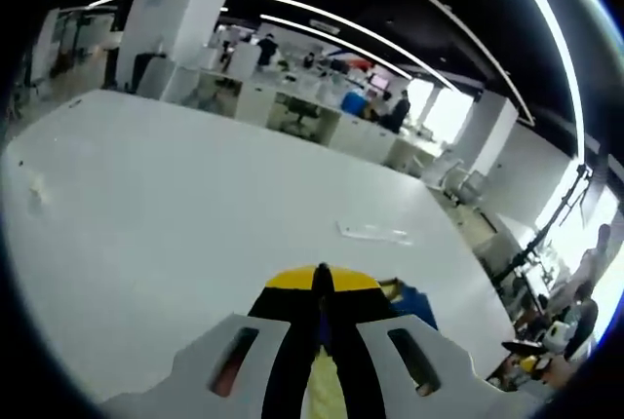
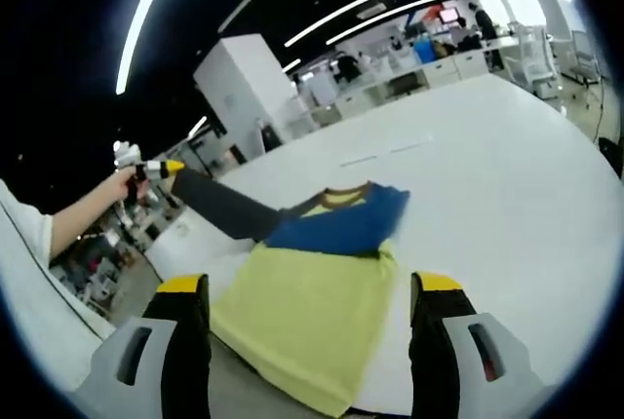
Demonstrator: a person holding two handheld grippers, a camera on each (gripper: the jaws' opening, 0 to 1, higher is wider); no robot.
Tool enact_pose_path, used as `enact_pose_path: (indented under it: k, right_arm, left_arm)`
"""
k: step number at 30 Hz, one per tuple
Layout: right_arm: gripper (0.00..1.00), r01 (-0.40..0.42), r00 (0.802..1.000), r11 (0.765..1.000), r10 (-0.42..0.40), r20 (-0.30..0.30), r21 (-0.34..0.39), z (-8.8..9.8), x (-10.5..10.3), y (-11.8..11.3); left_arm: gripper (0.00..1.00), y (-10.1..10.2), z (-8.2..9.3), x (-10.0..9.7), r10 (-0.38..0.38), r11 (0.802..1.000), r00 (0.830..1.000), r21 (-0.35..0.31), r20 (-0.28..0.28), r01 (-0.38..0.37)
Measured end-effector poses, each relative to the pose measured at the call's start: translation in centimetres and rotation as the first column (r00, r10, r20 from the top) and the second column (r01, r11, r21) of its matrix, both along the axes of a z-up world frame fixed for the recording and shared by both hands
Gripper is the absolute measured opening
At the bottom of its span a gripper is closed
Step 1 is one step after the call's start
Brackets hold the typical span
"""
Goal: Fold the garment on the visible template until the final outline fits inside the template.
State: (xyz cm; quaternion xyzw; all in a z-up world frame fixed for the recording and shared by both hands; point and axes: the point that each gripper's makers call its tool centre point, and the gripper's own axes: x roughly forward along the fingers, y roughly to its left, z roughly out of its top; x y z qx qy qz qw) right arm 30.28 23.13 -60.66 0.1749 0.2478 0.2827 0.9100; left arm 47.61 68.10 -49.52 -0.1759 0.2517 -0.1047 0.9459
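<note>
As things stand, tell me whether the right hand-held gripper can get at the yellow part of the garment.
Probably yes: the right hand-held gripper is open, and the garment lies flat straight ahead between its jaws, nothing in between.

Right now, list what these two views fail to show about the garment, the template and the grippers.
- Template: no outline can be made out in either view; in the right gripper view the garment covers the table there.
- Garment's near hem: cut off by the bottom edge, right gripper view.
- Garment, left gripper view: mostly hidden behind the shut left gripper.
- Other gripper, held up far left in the right gripper view: too small to read its jaws.
- Right gripper: jaws apart, holding nothing.
</note>
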Motion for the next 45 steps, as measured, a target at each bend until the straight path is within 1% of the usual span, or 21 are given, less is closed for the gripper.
enact_pose_path:
  k: [6, 8, 10, 11, 15, 18, 21, 23, 24, 28, 33, 36, 38, 43, 45]
  right_arm:
    - [0.84, 0.002, 1.0, 1.0, -0.002, 0.004, 0.003, 0.1, -0.2, -0.1]
    - [0.84, -0.001, 1.0, 1.0, 0.001, 0.005, 0.007, 0.1, -0.3, -0.2]
    - [0.84, 0.0, 1.0, 1.0, 0.0, 0.002, 0.005, 0.0, -0.5, -0.2]
    - [0.84, 0.001, 1.0, 1.0, -0.001, 0.002, 0.005, 0.0, -0.5, -0.4]
    - [0.84, 0.006, 1.0, 1.0, -0.006, 0.002, 0.003, 0.0, -0.6, -0.9]
    - [0.84, 0.017, 1.0, 1.0, -0.018, 0.006, 0.009, 0.2, -0.7, -1.3]
    - [0.84, 0.02, 1.0, 1.0, -0.02, 0.011, 0.009, 0.3, -0.8, -1.4]
    - [0.84, 0.021, 1.0, 1.0, -0.022, 0.013, 0.01, 0.3, -0.9, -1.5]
    - [0.84, 0.024, 1.0, 1.0, -0.024, 0.012, 0.013, 0.3, -0.9, -1.6]
    - [0.83, 0.027, 1.0, 1.0, -0.027, 0.008, 0.015, 0.1, -1.2, -1.7]
    - [0.83, 0.031, 0.999, 0.999, -0.031, 0.009, 0.017, 0.1, -1.4, -2.0]
    - [0.83, 0.043, 0.999, 0.999, -0.043, 0.009, 0.016, 0.1, -1.7, -2.4]
    - [0.83, 0.049, 0.999, 0.999, -0.049, 0.011, 0.018, 0.1, -1.8, -2.6]
    - [0.82, 0.061, 0.998, 0.998, -0.061, 0.012, 0.012, 0.2, -2.1, -3.0]
    - [0.82, 0.067, 0.998, 0.998, -0.068, 0.012, 0.011, 0.3, -2.2, -3.2]
  left_arm:
    - [0.0, -0.3, 0.1, 0.7, -0.026, 1.0, 1.0, -0.005, 0.001, 0.026]
    - [0.0, -1.4, 0.4, 0.4, -0.036, 0.999, 0.999, -0.008, 0.004, 0.036]
    - [0.0, -1.9, 0.5, 0.3, -0.041, 0.999, 0.999, -0.006, 0.006, 0.041]
    - [0.0, -2.5, 0.7, 0.2, -0.046, 0.999, 0.999, -0.009, 0.007, 0.046]
    - [0.0, -3.3, 0.8, 0.1, -0.059, 0.998, 0.998, -0.034, 0.008, 0.059]
    - [0.0, -4.1, 1.2, 0.1, -0.067, 0.995, 0.998, -0.079, 0.01, 0.068]
    - [0.0, -4.7, 1.3, 0.4, -0.079, 0.993, 0.997, -0.086, 0.016, 0.08]
    - [0.0, -5.7, 1.6, 0.2, -0.089, 0.993, 0.996, -0.077, 0.022, 0.091]
    - [0.0, -6.5, 1.8, -0.1, -0.095, 0.992, 0.995, -0.08, 0.022, 0.097]
    - [0.0, -8.5, 2.4, -0.7, -0.115, 0.99, 0.993, -0.081, 0.025, 0.116]
    - [0.0, -9.5, 2.5, -1.0, -0.128, 0.987, 0.991, -0.097, 0.025, 0.13]
    - [0.0, -10.7, 2.7, -1.1, -0.137, 0.984, 0.99, -0.111, 0.026, 0.139]
    - [0.0, -11.6, 2.7, -1.1, -0.15, 0.983, 0.988, -0.103, 0.028, 0.152]
    - [0.0, -14.1, 3.1, -1.1, -0.179, 0.975, 0.983, -0.13, 0.036, 0.182]
    - [0.0, -15.4, 3.1, -1.1, -0.195, 0.97, 0.98, -0.143, 0.038, 0.199]
